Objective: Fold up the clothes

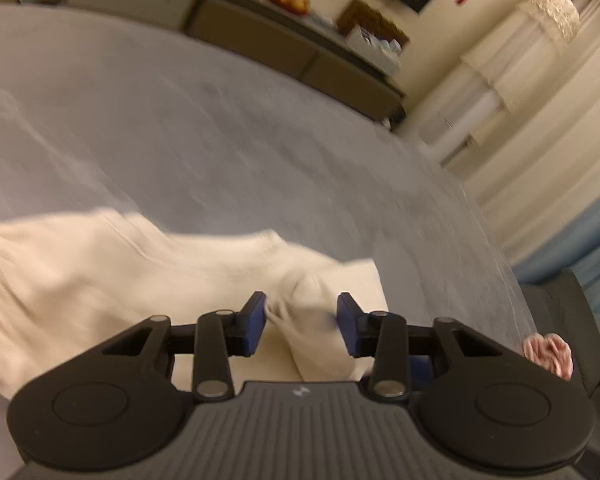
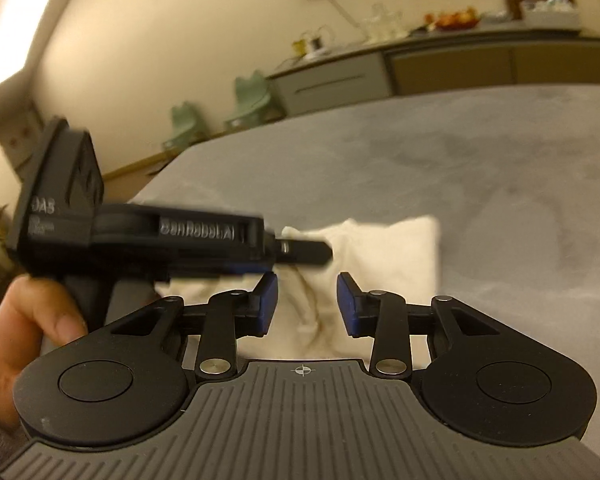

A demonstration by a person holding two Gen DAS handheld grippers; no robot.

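- Cream garment, bunched up on grey bed cover, right in front of both tools.
- Left gripper: blue pads part open, with a fold of cloth between, touching left pad; grip hard to tell.
- Right gripper: part open over crumpled cloth, holding nothing.
- Hand holding left tool.
- Far back: long cabinet by wall.

Bare grey bed beyond garment

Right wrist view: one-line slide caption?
Open right gripper over a cream garment on the grey bed, left gripper alongside.
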